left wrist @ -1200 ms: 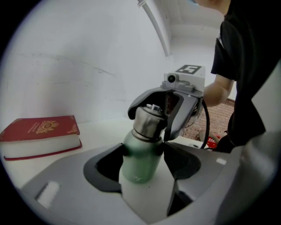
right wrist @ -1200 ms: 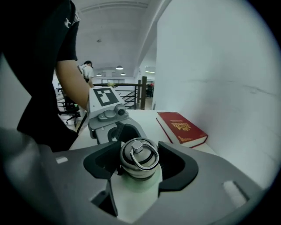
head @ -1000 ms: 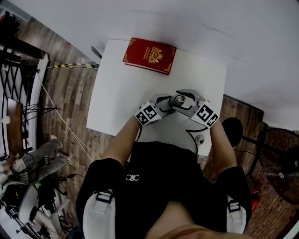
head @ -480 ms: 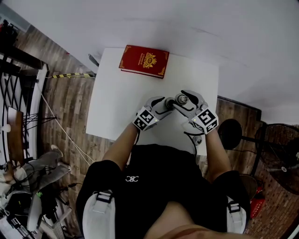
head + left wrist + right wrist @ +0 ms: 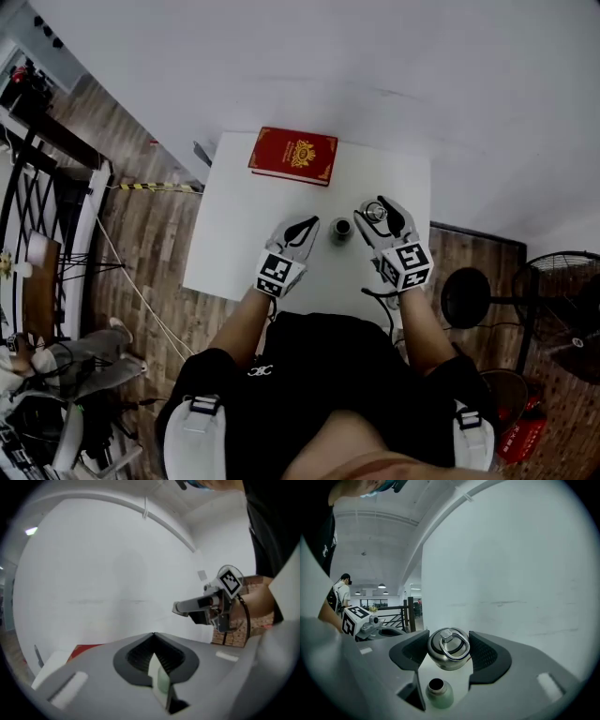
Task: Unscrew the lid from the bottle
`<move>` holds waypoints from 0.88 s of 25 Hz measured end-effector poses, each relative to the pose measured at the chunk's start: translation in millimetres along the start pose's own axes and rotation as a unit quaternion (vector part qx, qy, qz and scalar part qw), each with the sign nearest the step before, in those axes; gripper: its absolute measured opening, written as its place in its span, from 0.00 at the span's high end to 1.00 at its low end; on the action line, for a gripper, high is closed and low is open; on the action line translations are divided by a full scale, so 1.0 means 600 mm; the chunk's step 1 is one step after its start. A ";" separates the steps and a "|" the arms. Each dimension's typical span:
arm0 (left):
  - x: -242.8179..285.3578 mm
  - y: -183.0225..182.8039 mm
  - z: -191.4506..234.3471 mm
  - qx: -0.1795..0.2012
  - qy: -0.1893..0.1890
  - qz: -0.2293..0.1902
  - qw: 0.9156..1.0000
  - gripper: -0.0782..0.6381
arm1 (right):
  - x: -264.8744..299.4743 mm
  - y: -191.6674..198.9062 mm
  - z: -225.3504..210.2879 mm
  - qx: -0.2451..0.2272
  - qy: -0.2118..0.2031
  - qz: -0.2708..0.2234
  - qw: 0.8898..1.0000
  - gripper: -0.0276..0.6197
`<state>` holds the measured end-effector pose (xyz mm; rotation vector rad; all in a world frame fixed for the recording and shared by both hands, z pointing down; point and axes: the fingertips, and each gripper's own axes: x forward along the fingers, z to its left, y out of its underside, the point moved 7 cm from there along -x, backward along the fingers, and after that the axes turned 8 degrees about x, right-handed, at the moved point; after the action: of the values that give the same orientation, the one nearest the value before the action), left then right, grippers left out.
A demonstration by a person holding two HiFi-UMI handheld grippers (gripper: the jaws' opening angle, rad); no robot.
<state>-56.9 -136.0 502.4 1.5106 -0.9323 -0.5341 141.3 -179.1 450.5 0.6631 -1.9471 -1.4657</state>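
A small green metal bottle stands upright on the white table, its mouth open. In the right gripper view the bottle shows below the jaws. My right gripper is just right of the bottle, shut on the steel lid, whose ring handle faces the camera. The lid is held apart from the bottle. My left gripper is a little left of the bottle, not touching it. Its jaws are closing and meet in the left gripper view, with nothing between them.
A red book lies at the table's far edge, against the white wall. Wooden floor surrounds the table. A black railing runs along the left. A round black stool and a fan stand to the right.
The left gripper has let go of the bottle, drawn back to the left and shut. The right gripper has carried the lid off the bottle to the right.
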 end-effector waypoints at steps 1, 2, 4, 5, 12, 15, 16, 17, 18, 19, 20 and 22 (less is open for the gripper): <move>-0.010 -0.013 0.009 -0.009 -0.023 -0.006 1.000 0.82 | -0.005 -0.008 0.004 0.001 0.008 -0.005 1.000 0.54; -0.019 -0.025 0.018 -0.016 -0.045 -0.010 0.999 0.82 | -0.008 -0.016 0.005 -0.003 0.019 -0.010 1.000 0.54; -0.033 -0.045 0.037 -0.025 -0.083 -0.017 0.996 0.82 | -0.014 -0.034 0.004 -0.013 0.048 -0.023 0.998 0.54; -0.039 -0.052 0.046 -0.030 -0.098 -0.019 0.995 0.82 | -0.016 -0.042 0.002 -0.016 0.063 -0.028 0.997 0.54; -0.063 -0.100 0.066 -0.021 -0.147 -0.023 0.989 0.82 | -0.029 -0.062 -0.007 -0.015 0.102 -0.035 0.994 0.54; -0.061 -0.106 0.068 -0.016 -0.150 -0.022 0.988 0.82 | -0.027 -0.060 -0.005 -0.011 0.101 -0.032 0.994 0.54; -0.059 -0.105 0.068 -0.014 -0.151 -0.021 0.988 0.82 | -0.026 -0.058 -0.004 -0.009 0.100 -0.032 0.994 0.54; -0.058 -0.105 0.069 -0.015 -0.152 -0.020 0.988 0.82 | -0.025 -0.056 -0.003 -0.008 0.100 -0.031 0.994 0.54; -0.056 -0.104 0.068 -0.015 -0.152 -0.019 0.988 0.82 | -0.025 -0.055 -0.003 -0.007 0.100 -0.030 0.995 0.54; -0.055 -0.104 0.068 -0.015 -0.151 -0.017 0.988 0.82 | -0.025 -0.054 -0.003 -0.006 0.099 -0.030 0.995 0.54; -0.054 -0.104 0.067 -0.015 -0.150 -0.016 0.988 0.82 | -0.026 -0.053 -0.003 -0.007 0.098 -0.032 0.995 0.54; -0.051 -0.106 0.065 -0.016 -0.157 -0.021 0.987 0.82 | -0.027 -0.053 -0.003 -0.014 0.098 -0.038 0.994 0.54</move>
<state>-89.0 -137.9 428.7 1.4441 -1.1291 -0.8296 154.6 -177.3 417.5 0.8440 -1.7659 -1.4123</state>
